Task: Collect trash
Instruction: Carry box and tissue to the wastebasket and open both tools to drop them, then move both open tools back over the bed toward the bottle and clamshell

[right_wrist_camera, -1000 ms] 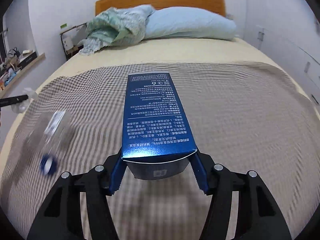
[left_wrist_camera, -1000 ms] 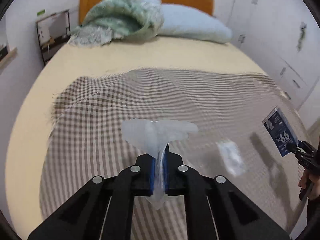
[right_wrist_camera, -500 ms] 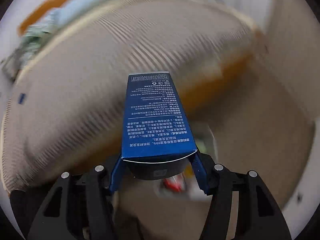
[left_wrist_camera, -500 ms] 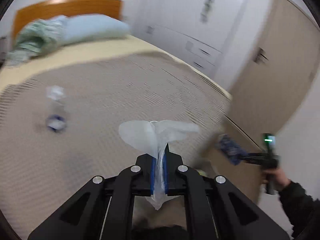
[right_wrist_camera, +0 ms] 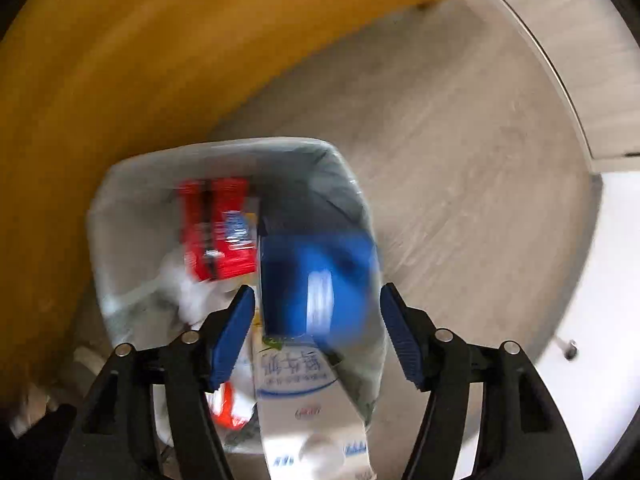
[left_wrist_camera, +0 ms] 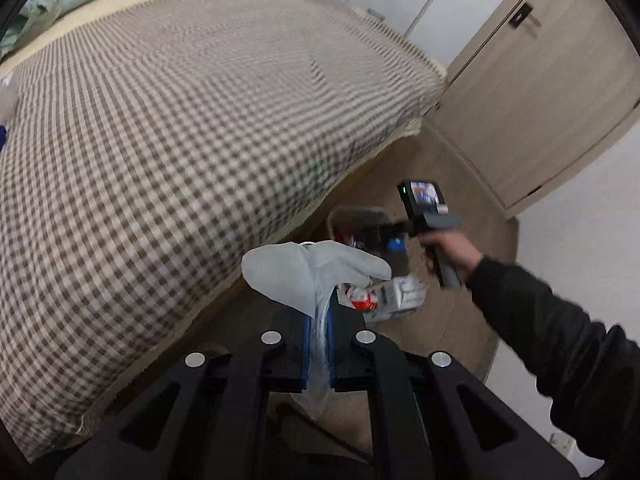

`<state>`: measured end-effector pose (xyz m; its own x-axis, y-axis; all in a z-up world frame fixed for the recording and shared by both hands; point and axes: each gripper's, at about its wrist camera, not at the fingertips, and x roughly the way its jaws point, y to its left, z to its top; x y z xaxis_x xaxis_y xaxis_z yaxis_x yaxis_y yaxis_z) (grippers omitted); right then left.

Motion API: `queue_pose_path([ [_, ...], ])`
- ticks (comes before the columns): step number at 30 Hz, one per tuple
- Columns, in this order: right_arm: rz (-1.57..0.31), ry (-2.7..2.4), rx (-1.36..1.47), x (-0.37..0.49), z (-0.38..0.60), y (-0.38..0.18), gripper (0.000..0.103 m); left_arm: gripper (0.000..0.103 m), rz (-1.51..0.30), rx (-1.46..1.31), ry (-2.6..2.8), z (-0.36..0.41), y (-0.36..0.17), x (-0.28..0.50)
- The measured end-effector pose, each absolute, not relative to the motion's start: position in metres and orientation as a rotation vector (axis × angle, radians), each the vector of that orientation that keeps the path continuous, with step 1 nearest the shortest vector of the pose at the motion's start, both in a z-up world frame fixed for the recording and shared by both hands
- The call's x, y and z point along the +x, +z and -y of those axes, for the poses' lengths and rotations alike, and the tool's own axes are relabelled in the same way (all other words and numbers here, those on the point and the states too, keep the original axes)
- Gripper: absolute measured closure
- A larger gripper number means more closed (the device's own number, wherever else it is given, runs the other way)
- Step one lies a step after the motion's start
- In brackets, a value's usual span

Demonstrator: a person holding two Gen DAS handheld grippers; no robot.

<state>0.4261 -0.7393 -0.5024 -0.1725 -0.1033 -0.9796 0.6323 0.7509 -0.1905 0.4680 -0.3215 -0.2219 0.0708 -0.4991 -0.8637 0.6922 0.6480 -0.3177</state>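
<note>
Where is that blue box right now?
In the right wrist view, the blue box is blurred between the opening right hand-held gripper pads, over the lined trash bin.

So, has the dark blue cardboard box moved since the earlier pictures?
Yes. The dark blue cardboard box was over the checked bedspread, pinched by the right gripper; now it is over the lined trash bin, with the opening pads apart from it.
</note>
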Motion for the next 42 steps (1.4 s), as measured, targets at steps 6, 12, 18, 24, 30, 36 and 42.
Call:
queue_pose_path([
  [6, -1.512, -0.659, 0.468, 0.418, 0.747, -0.487, 0.038, 0.099, -1.235, 0.261, -0.908, 0.361, -0.242, 0.468],
  [12, -1.263, -0.618, 0.534, 0.339, 0.718, -0.405, 0.033, 0.099, -1.309, 0.289, -0.984, 0.418, -0.272, 0.456],
  [18, -1.126, -0.633, 0.674, 0.219, 0.681, -0.354, 0.032, 0.099, -1.437, 0.344, -1.048, 0.509, -0.337, 0.436],
  [24, -1.064, -0.704, 0.799, 0.145, 0.662, -0.355, 0.032, 0.066, -1.511, 0.353, -0.952, 0.593, -0.441, 0.437],
  [30, -1.101, -0.686, 0.847, 0.143, 0.656, -0.37, 0.032, 0.034, -1.63, 0.153, -0.772, 0.589, -0.486, 0.451],
  [36, -1.071, -0.627, 0.761, 0.179, 0.648, -0.355, 0.032, 0.034, -1.513, 0.274, -0.906, 0.581, -0.435, 0.427],
  [42, -1.051, -0.622, 0.667, 0.201, 0.632, -0.322, 0.032, 0.032, -1.368, 0.228, -0.939, 0.526, -0.369, 0.416],
])
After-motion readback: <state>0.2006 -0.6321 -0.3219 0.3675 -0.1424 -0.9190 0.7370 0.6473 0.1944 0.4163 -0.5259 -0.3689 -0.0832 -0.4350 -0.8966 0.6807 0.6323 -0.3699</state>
